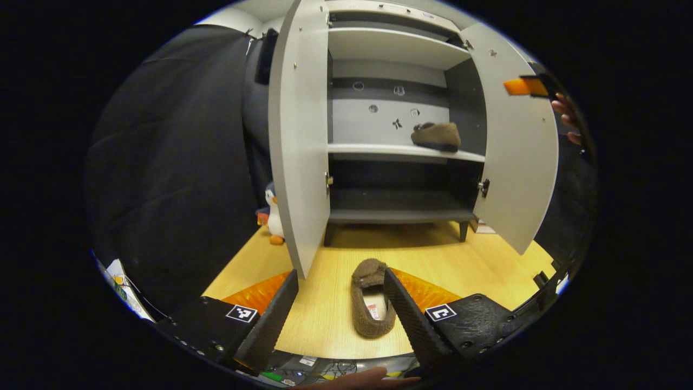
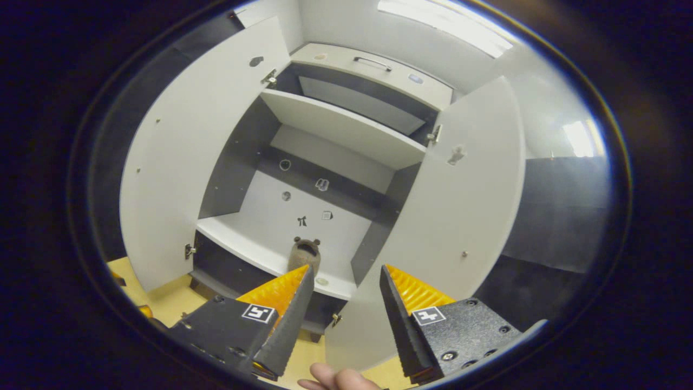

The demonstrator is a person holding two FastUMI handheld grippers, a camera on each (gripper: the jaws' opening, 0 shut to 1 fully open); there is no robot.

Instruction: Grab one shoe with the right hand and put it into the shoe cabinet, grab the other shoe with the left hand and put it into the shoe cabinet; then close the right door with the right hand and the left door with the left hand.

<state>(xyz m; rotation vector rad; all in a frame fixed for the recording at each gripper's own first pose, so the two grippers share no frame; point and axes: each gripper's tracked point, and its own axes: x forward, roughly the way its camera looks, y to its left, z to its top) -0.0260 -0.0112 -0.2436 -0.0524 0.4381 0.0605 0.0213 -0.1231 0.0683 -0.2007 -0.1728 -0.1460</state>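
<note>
Ahead of the left gripper [image 1: 341,287], in the left gripper view, a shoe cabinet [image 1: 400,49] is seen with both doors swung wide: the left door [image 1: 298,141] and the right door [image 1: 520,151]. One brown slipper [image 1: 436,135] is set on the middle shelf [image 1: 373,149], toward its right end. A second slipper [image 1: 372,298] lies on the wooden floor [image 1: 487,260] in front of the cabinet, between the gripper's fingers, which are spread wide and hold nothing; the right finger overlaps its edge in the picture, and contact cannot be told. A toy penguin [image 1: 273,216] is stood on the floor behind the left door.

Through the right gripper view, the same cabinet is seen from higher up. The right gripper [image 2: 344,279] is held in front of the open cabinet, its fingers parted and empty. The slipper on the shelf [image 2: 304,253] is seen just beyond the left fingertip.
</note>
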